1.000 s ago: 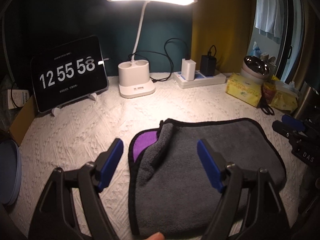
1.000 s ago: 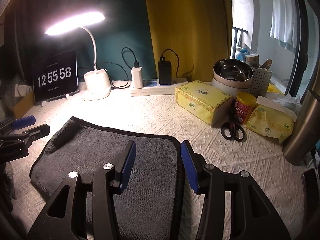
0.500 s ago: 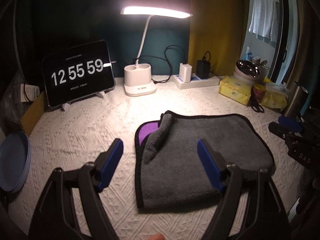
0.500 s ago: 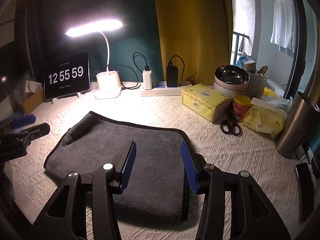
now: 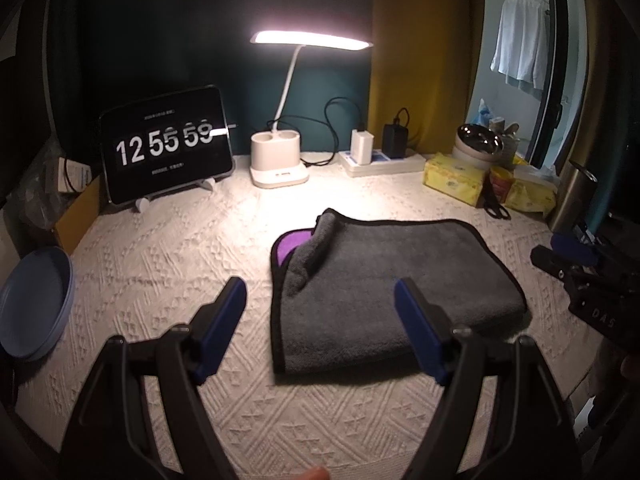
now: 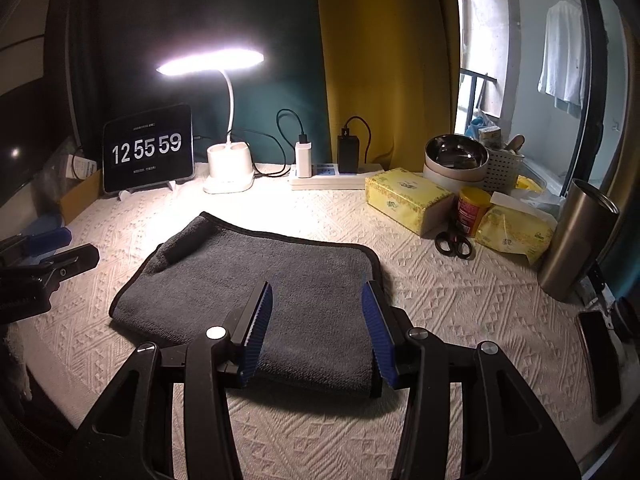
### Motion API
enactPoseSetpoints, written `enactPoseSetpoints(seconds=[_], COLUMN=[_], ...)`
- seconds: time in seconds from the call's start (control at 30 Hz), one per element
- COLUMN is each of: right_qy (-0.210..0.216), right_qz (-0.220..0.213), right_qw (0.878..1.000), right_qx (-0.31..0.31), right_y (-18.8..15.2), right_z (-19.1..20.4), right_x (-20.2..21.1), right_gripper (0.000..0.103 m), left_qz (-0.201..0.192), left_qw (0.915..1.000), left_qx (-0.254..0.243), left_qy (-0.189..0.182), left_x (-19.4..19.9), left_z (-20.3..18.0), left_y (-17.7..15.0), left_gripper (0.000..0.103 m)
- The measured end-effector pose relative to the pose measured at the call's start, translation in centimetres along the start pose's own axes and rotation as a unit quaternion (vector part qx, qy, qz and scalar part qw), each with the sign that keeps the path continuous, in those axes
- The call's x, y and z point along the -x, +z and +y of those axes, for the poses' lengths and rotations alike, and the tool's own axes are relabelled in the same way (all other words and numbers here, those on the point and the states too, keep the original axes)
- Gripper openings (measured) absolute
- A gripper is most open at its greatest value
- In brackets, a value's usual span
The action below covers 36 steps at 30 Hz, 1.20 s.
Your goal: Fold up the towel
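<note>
A dark grey towel (image 5: 392, 288) with black trim lies folded flat on the white textured cloth; its far left corner is rumpled and shows a purple underside (image 5: 290, 244). It also shows in the right wrist view (image 6: 264, 288). My left gripper (image 5: 320, 332) is open and empty, held above the towel's near left edge. My right gripper (image 6: 316, 328) is open and empty, above the towel's near right part. Each gripper shows at the edge of the other's view: the right one (image 5: 576, 260) and the left one (image 6: 52, 256).
At the back stand a tablet clock (image 5: 166, 150), a lit desk lamp (image 5: 280, 160) and a power strip (image 5: 384, 162). Tissue packs (image 6: 408, 198), a red can (image 6: 472, 210), scissors (image 6: 454, 244), a steel bowl (image 6: 456, 156) and a steel tumbler (image 6: 576, 240) crowd the right. A blue plate (image 5: 32, 304) lies left.
Both grippers have pulled back and up from the towel, so it looks smaller and farther away. The towel has stayed in place, and both grippers stay open.
</note>
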State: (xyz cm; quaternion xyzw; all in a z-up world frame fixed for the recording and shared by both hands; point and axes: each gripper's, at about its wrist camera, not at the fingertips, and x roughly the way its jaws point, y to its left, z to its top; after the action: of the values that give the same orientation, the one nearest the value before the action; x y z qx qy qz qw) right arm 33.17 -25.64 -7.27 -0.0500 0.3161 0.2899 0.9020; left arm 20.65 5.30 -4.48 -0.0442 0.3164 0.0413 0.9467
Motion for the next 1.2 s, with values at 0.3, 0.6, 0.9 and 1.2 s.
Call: enactPoseSetpoints(seconds=[0.3, 0.6, 0.9, 1.2], right_qy=[0.000, -0.003, -0.007, -0.011], right_qz=[-0.008, -0.017, -0.028, -0.058], right_qw=[1.000, 1.000, 0.999, 0.998], right_qx=[0.007, 0.014, 0.023, 0.024], right_y=[-1.0, -2.1, -2.8, -3.2], right_z=[1.3, 2.4, 3.2, 4.0], right_x=[2.5, 5.2, 7.9, 12.1], right_gripper=[0.049, 0.049, 0.049, 0.049], left_qz=[-0.012, -0.024, -0.038, -0.074], left_qw=[0.9999, 0.9996, 0.9992, 0.9971], left_qx=[0.002, 0.002, 0.002, -0.009], left_qy=[-0.004, -0.011, -0.016, -0.010], left_x=[2.8, 5.5, 8.2, 12.8], left_z=[0.0, -0.1, -0.1, -0.1], left_y=[-1.3, -2.6, -3.6, -4.4], left_gripper=[0.078, 0.078, 0.078, 0.078])
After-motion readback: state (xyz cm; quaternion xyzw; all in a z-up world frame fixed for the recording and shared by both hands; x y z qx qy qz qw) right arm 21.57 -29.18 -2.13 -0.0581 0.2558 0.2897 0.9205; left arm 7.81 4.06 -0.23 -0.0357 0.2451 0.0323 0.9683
